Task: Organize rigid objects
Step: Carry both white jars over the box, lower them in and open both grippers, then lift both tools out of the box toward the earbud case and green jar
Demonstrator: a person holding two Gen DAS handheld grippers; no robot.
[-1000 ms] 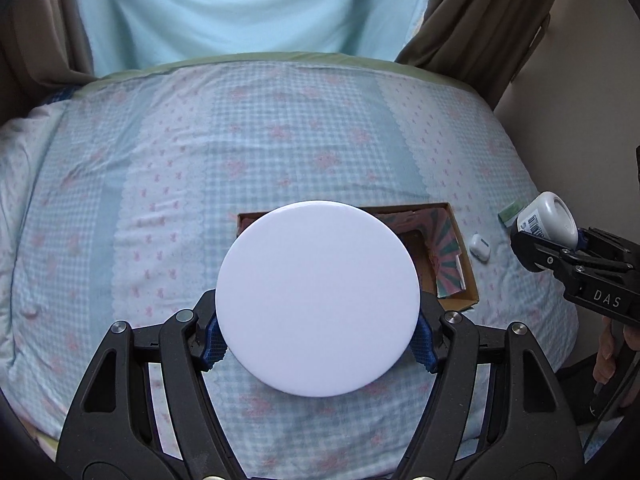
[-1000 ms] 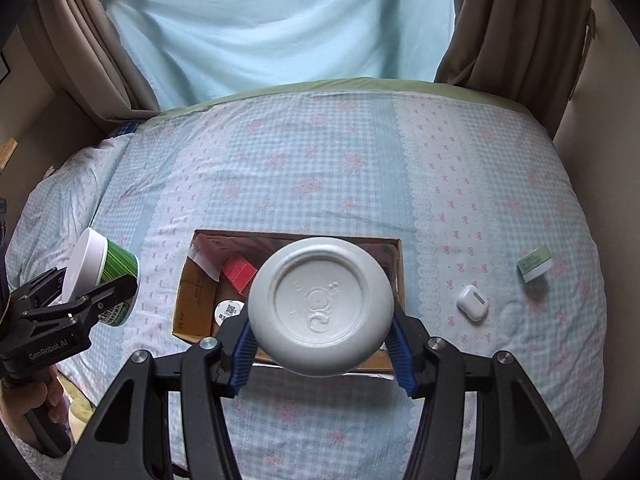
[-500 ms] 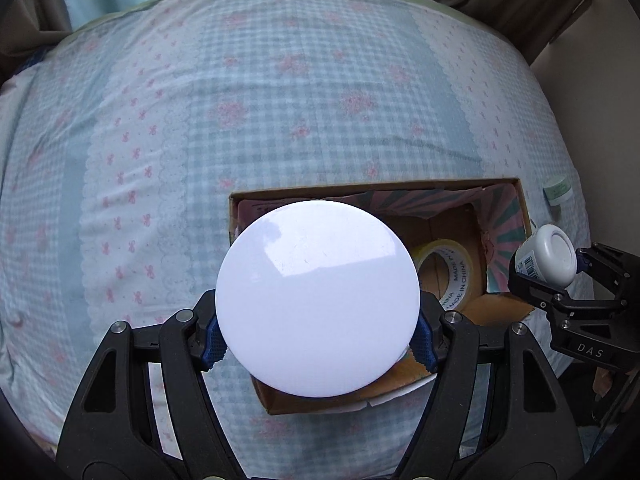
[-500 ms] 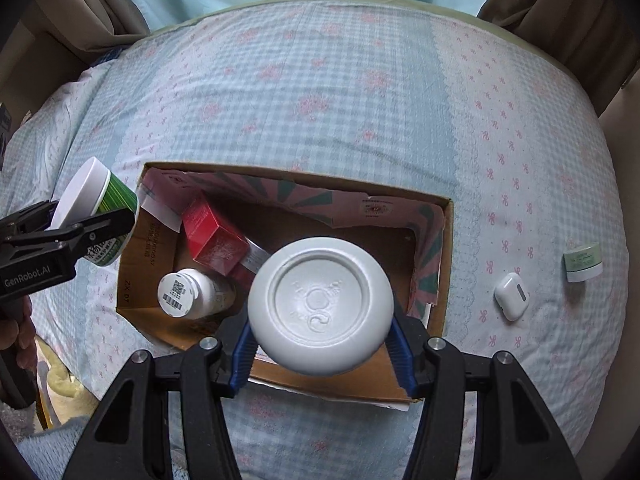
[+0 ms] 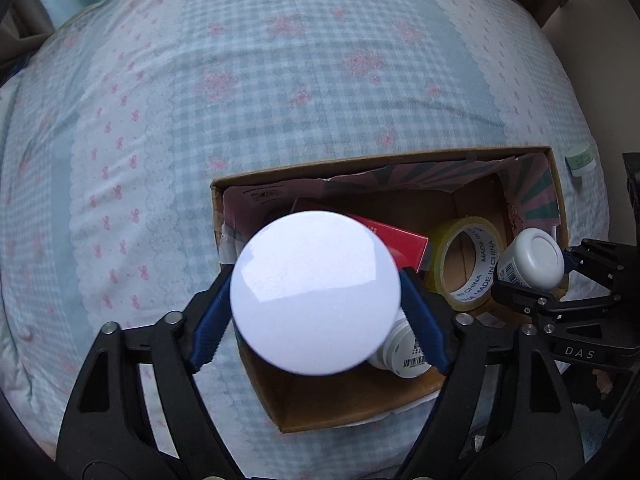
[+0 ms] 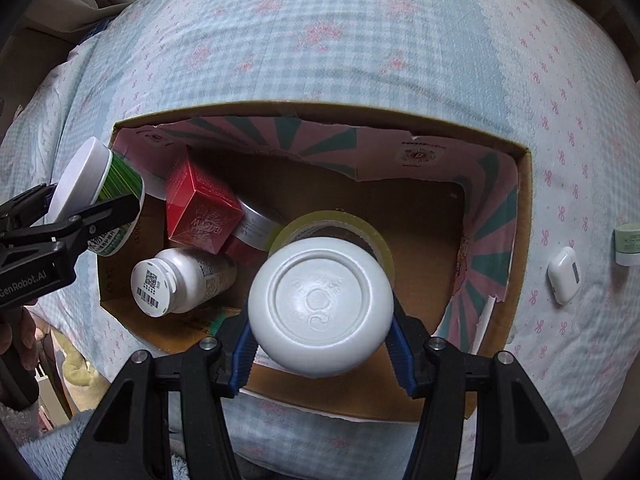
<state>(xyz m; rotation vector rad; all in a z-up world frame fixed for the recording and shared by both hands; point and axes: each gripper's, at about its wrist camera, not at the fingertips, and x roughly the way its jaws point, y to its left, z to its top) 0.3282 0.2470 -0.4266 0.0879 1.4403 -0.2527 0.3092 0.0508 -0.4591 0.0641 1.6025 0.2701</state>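
Hanging over the box (image 6: 522,208): left gripper (image 5: 316,300), jaws just sprung wide, green jar (image 6: 100,196) loose between them; right gripper (image 6: 320,312) clamped on white bottle (image 6: 320,306) above tape (image 5: 466,264).

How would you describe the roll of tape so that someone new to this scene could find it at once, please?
Start at the open cardboard box on the checked bedspread. Inside, to the right of the red carton and the lying white bottle, sits the roll of tape. It is the only ring-shaped thing there: yellowish, translucent, with a printed cardboard core.
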